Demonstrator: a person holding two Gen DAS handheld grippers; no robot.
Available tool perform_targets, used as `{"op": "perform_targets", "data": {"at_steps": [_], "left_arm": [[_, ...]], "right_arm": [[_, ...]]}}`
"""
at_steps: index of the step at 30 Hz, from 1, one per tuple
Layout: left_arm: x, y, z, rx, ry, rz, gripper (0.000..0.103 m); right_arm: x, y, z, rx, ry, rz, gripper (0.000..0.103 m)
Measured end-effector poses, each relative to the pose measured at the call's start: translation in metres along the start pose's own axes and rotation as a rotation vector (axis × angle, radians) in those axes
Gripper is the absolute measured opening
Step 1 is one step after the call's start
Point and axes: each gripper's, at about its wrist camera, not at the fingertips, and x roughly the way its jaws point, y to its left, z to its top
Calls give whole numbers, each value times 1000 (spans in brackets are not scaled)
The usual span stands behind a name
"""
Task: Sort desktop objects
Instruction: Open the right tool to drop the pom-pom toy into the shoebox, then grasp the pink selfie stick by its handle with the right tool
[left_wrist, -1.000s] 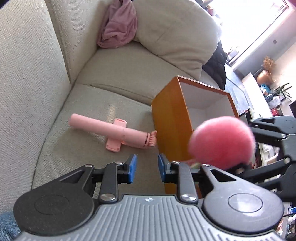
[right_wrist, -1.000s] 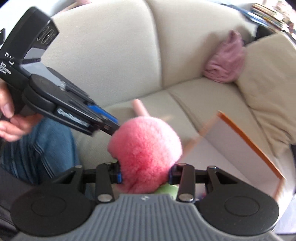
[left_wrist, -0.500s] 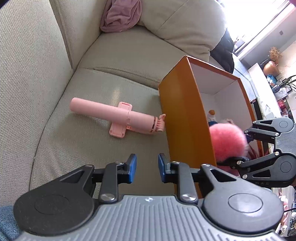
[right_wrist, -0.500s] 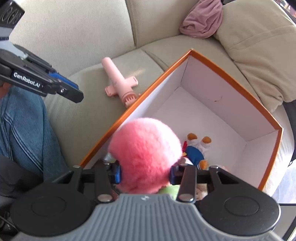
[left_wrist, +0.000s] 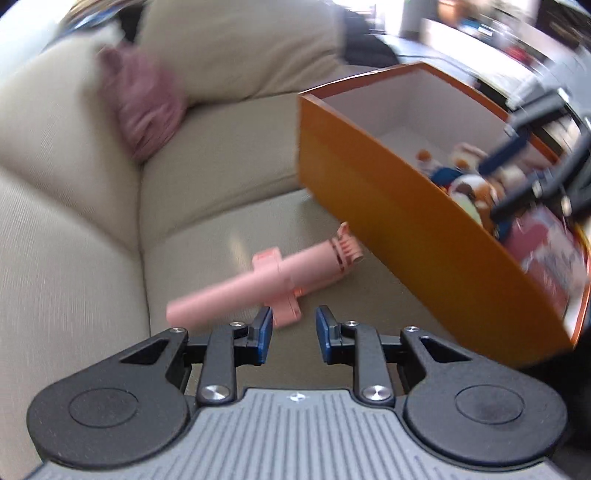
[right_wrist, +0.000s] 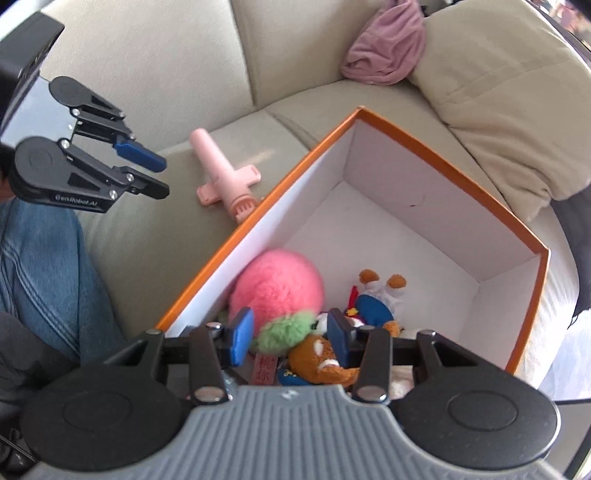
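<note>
An orange box (right_wrist: 436, 158) with white inside walls stands on the sofa seat; it also shows in the left wrist view (left_wrist: 406, 229). A pink fluffy ball (right_wrist: 277, 288) lies in its near corner beside several small plush toys (right_wrist: 373, 306). My right gripper (right_wrist: 290, 336) is open and empty, just above the toys. A pink stick-shaped gadget (left_wrist: 266, 284) lies on the seat left of the box, also in the right wrist view (right_wrist: 221, 173). My left gripper (left_wrist: 291, 334) is open and empty, just short of the gadget; it shows in the right wrist view (right_wrist: 151, 173).
A mauve cloth (right_wrist: 388, 51) lies crumpled at the sofa back. A beige cushion (right_wrist: 509, 99) sits behind the box. A leg in blue jeans (right_wrist: 40, 266) is at the left.
My right gripper has opened and let the pink ball drop into the box. My left gripper has swung closer to the pink gadget.
</note>
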Motion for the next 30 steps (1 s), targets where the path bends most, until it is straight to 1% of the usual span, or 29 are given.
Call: {"op": "perform_targets", "data": {"at_steps": [1, 2, 6, 8, 10, 12, 14, 17, 20, 22, 24, 26, 28, 30], "left_arm": [[4, 2, 1, 30, 10, -3, 31], [7, 2, 3, 60, 31, 11, 31], [17, -19, -1, 275, 57, 58, 31], [24, -31, -7, 347, 63, 102, 31], [33, -40, -15, 389, 57, 148, 32], [40, -46, -22, 433, 51, 188, 32], [41, -47, -27, 464, 48, 214, 32], [35, -36, -30, 399, 33, 210, 32], [28, -19, -31, 330, 32, 203, 32], [23, -8, -34, 303, 43, 210, 32], [20, 1, -37, 284, 58, 230, 31], [15, 9, -40, 247, 60, 249, 31], [11, 17, -42, 198, 52, 246, 31], [7, 25, -41, 145, 42, 243, 31]], "right_arm": [[-1, -1, -1, 7, -9, -4, 46], [-3, -2, -1, 14, -18, -7, 46], [-14, -4, 0, 35, -66, 0, 46], [-19, -3, 5, 46, -98, 29, 46], [-25, 2, 17, 49, -140, 84, 46], [-23, 17, 34, -9, -156, 104, 46], [-10, 38, 49, -107, -140, 86, 46], [18, 65, 69, -226, -103, 48, 45], [48, 87, 87, -293, -67, 59, 44], [66, 100, 95, -339, -50, 38, 44], [84, 114, 98, -391, -22, 16, 44], [98, 126, 96, -445, 3, 12, 44], [110, 138, 95, -496, 26, 2, 43], [121, 147, 94, -543, 33, -53, 43]]}}
